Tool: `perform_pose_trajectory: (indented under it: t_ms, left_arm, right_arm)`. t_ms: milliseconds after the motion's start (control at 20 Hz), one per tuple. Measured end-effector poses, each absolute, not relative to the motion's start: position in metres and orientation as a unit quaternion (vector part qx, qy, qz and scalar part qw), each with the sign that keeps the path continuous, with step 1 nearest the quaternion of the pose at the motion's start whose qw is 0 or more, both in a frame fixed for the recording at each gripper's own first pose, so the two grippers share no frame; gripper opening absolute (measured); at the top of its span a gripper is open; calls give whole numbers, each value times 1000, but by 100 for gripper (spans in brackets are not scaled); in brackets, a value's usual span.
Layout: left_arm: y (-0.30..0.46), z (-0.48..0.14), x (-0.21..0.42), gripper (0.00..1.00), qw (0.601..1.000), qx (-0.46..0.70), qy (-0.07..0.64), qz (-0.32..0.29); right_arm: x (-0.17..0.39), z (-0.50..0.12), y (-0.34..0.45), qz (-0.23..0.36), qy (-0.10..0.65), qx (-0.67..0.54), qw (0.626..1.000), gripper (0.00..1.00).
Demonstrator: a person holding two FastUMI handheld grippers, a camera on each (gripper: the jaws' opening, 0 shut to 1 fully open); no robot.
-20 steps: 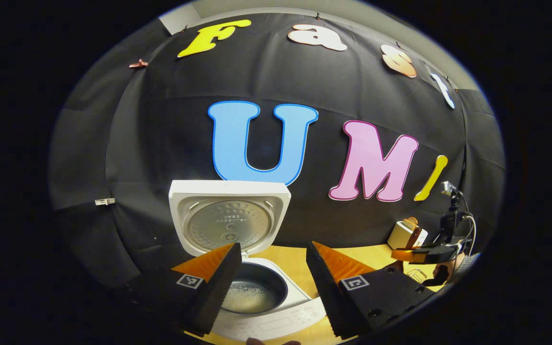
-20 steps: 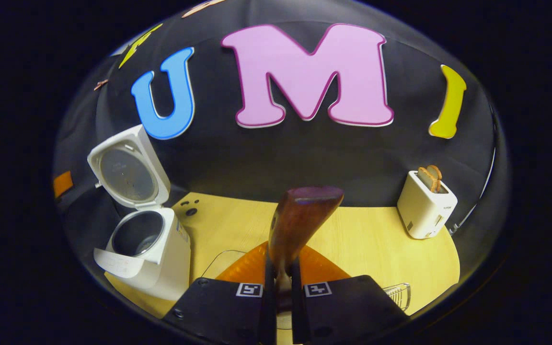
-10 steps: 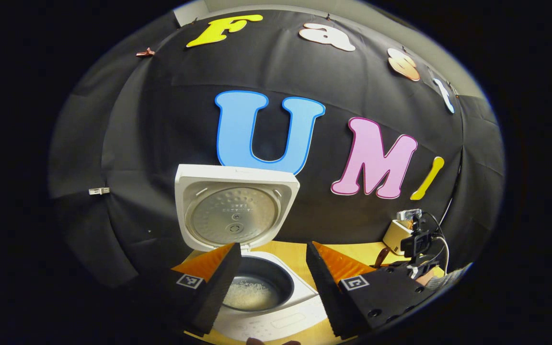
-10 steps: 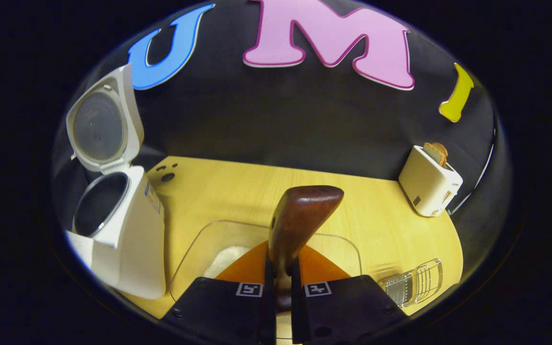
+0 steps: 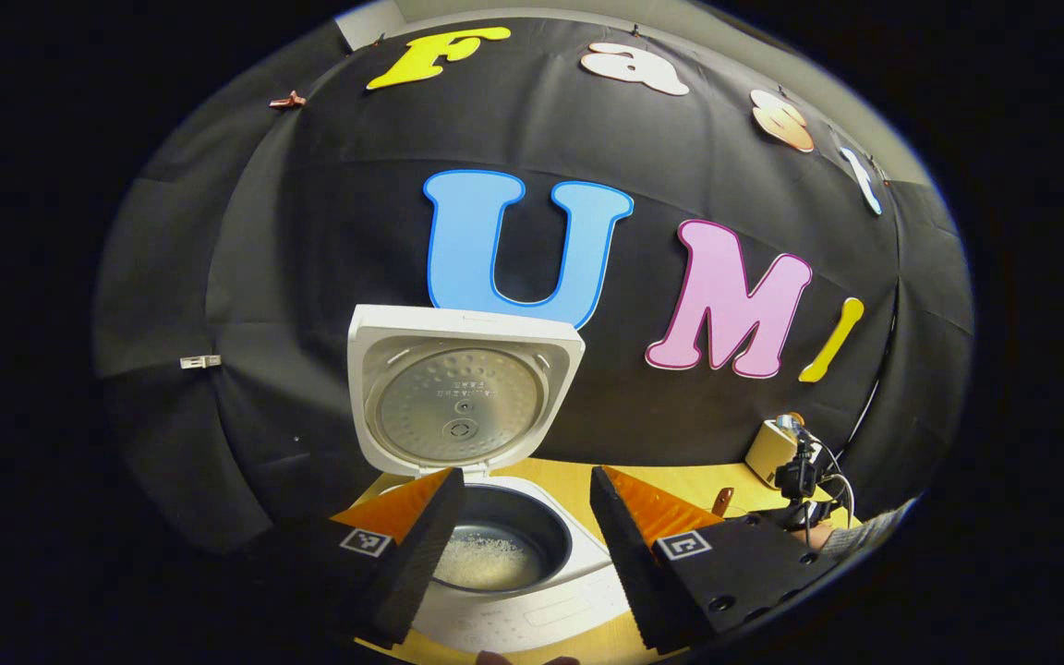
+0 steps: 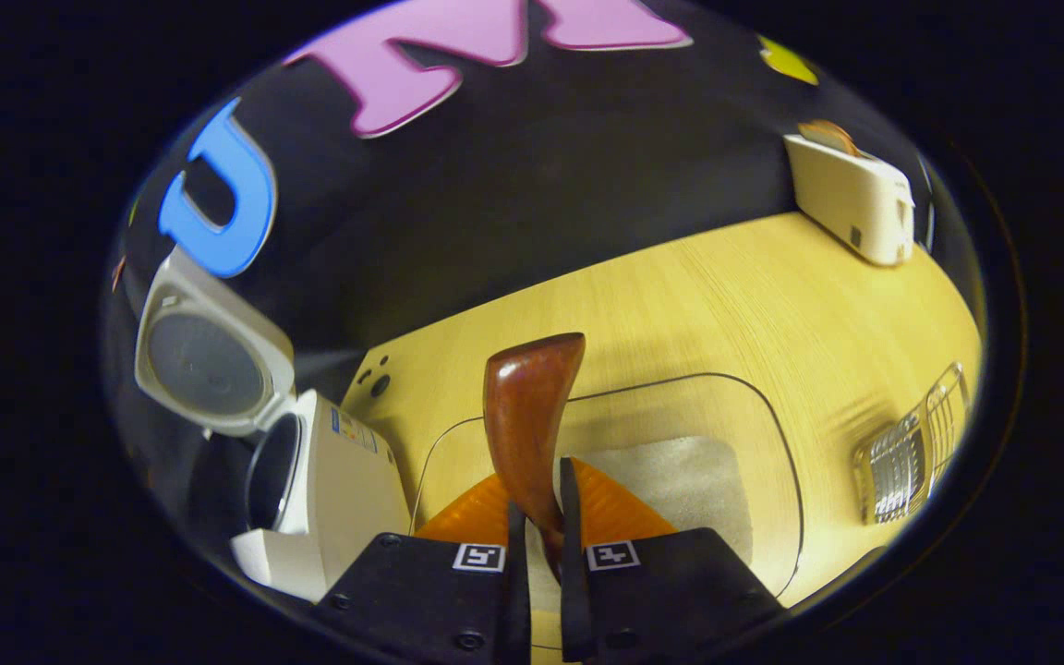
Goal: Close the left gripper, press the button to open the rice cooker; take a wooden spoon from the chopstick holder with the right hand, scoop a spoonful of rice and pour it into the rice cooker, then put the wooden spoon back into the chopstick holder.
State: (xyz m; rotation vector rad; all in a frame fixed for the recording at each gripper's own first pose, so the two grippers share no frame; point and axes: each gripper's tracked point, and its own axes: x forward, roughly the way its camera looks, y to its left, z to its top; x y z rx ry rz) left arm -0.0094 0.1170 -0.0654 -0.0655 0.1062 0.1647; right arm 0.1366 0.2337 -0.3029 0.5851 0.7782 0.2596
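The white rice cooker (image 5: 532,605) stands open, its lid (image 5: 464,397) upright, with some rice in the dark inner pot (image 5: 495,554). My left gripper (image 5: 523,545) hovers open just in front of it, fingers either side of the pot. In the right gripper view my right gripper (image 6: 539,563) is shut on the handle of the brown wooden spoon (image 6: 528,416), whose bowl points up and forward. Below the spoon a clear container (image 6: 772,434) holds white rice (image 6: 680,480). The rice cooker (image 6: 338,480) stands to the left there. The right gripper (image 5: 795,480) also shows far right in the left gripper view.
A white toaster (image 6: 851,194) with toast stands at the back right of the wooden table (image 6: 726,296). A clear wire-like holder (image 6: 911,443) stands at the right edge. A person's sleeve (image 5: 864,536) shows at the right of the left gripper view.
My right gripper has tilted down and rolled with the spoon, bringing the rice container under it. The left gripper has edged slightly nearer the open cooker and stays open.
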Motion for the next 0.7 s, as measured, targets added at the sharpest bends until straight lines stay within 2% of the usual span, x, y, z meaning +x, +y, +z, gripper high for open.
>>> perform_pose_trajectory:
  t_ms: [200, 450, 700]
  left_arm:
    - [112, -62, -6, 88, 995, -24, 49, 88]
    - [107, -61, -4, 88, 995, -25, 49, 85]
    - [110, -60, -4, 88, 996, -24, 49, 72]
  right_arm:
    - [133, -313, 207, 91, 382, 377, 839, 17]
    - [135, -297, 183, 71, 343, 475, 807, 17]
    - [140, -272, 148, 49, 295, 509, 807, 17]
